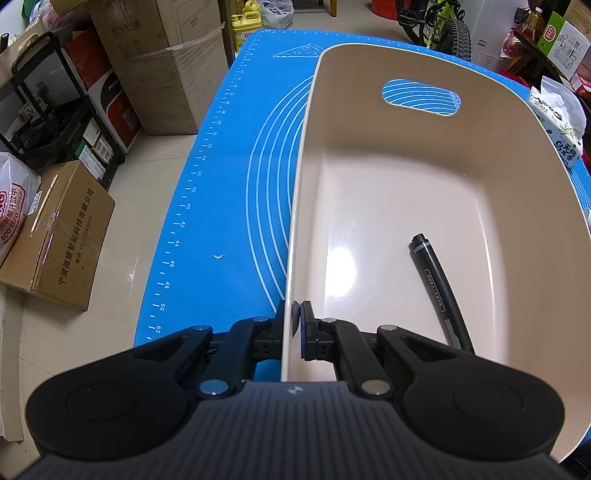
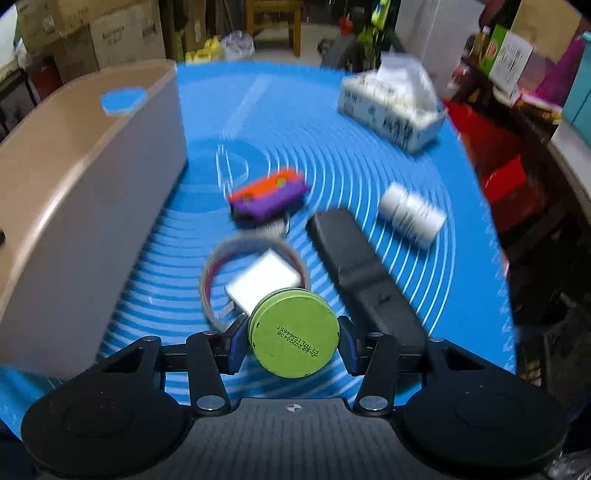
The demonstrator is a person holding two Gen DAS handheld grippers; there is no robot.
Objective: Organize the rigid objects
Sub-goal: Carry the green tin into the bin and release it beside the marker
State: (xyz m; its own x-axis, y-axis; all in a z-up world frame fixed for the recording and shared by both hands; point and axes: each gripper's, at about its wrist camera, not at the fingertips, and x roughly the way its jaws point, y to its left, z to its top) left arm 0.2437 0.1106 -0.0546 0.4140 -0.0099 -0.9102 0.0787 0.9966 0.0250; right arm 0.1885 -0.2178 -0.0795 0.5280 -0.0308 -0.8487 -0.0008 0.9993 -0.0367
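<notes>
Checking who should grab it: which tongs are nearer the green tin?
Right. The right tongs straddle the green tin, a pad on each side of it. The left tongs are shut on the beige bin's rim, away from the tin.

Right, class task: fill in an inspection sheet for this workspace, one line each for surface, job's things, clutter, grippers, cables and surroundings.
Surface: blue ruled silicone mat.
Job's things: beige plastic bin holding a black pen; round green tin, black remote, white bottle, orange-purple toy, ring band on the mat.
Clutter: tissue pack.
Grippers: left gripper shut on the bin wall; right gripper straddling the tin, small gaps at its pads.
Cables: nothing seen.
Surroundings: cardboard boxes, bicycle.
</notes>
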